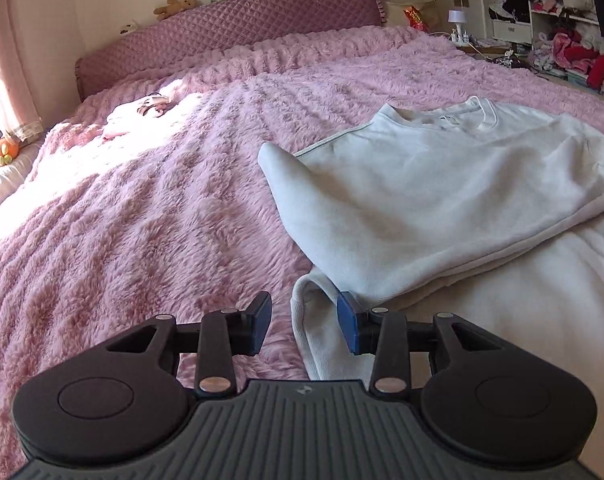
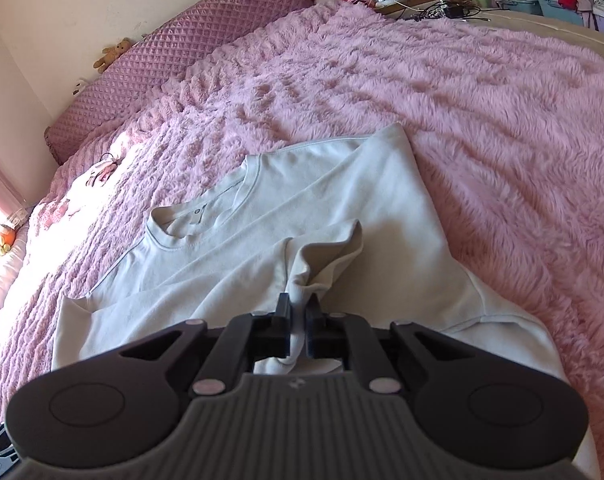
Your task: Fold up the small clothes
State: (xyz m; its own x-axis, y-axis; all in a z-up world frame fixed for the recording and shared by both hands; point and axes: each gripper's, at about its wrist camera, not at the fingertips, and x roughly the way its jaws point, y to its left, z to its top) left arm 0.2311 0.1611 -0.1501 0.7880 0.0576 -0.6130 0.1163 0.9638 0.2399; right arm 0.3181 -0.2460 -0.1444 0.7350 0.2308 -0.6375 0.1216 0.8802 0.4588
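Observation:
A white long-sleeved top lies partly folded on the pink fluffy blanket, its collar pointing toward the headboard. My left gripper is open at the top's near left corner. A ribbed sleeve cuff lies between its blue pads; the right pad touches the cloth and the left pad stands apart from it. In the right wrist view my right gripper is shut on a bunched fold of the white top, and the cloth rises in a ridge just beyond the fingertips.
A quilted purple headboard cushion with a teddy bear on it runs along the far wall. A small pale pink garment lies in sunlight at the far left. Shelves stuffed with clothes and a bedside lamp stand at the right.

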